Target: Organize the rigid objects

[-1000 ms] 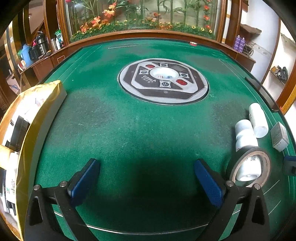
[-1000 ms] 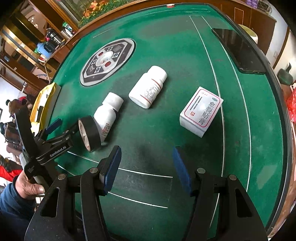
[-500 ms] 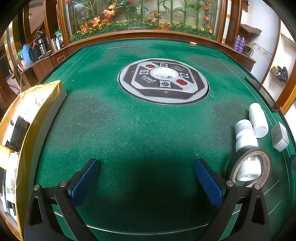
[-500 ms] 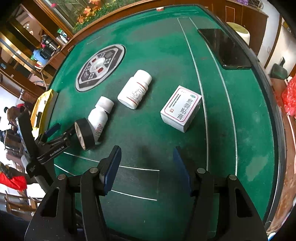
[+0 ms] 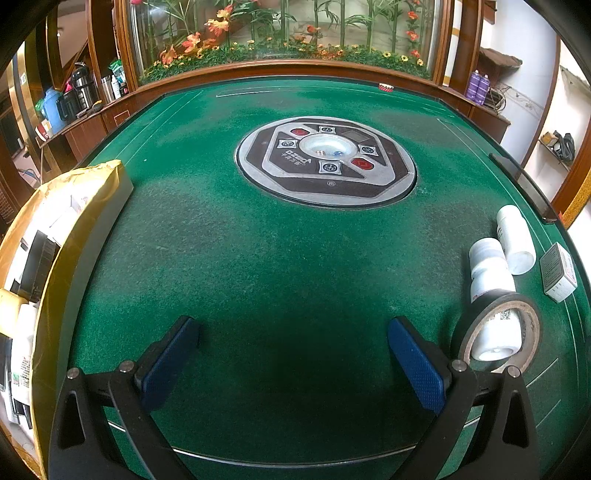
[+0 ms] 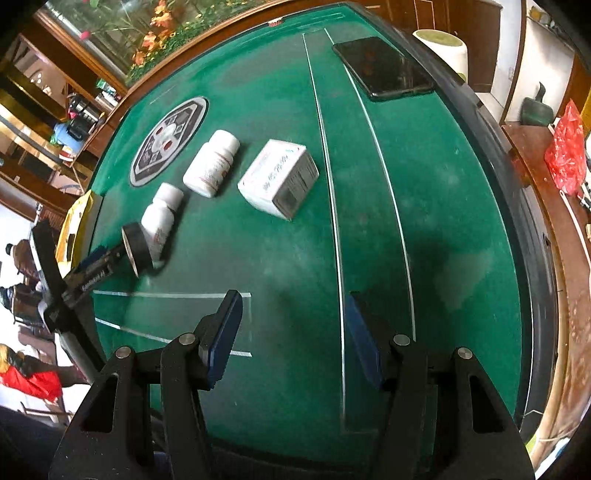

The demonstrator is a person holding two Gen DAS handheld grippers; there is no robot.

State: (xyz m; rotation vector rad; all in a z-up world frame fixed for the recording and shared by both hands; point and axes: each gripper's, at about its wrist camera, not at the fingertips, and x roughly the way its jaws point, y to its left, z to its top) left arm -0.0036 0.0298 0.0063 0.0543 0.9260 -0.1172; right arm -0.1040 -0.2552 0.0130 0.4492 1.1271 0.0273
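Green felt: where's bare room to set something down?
Free: the felt between the gold box and the centre dial, and right of the white lines towards the phone. Crowded: bottles, carton and tape roll.

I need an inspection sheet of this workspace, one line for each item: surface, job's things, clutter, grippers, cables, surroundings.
Surface: green felt table with white lines and a round control panel in the middle.
Job's things: two white bottles lying down, a white box, a black tape roll on edge by the nearer bottle; gold box with packages at the table's left edge.
Clutter: black phone at the far edge.
Grippers: left gripper open, empty; right gripper open, empty, over bare felt.
Cables: nothing seen.
Surroundings: glass planter with artificial flowers, wooden shelves, red bag.
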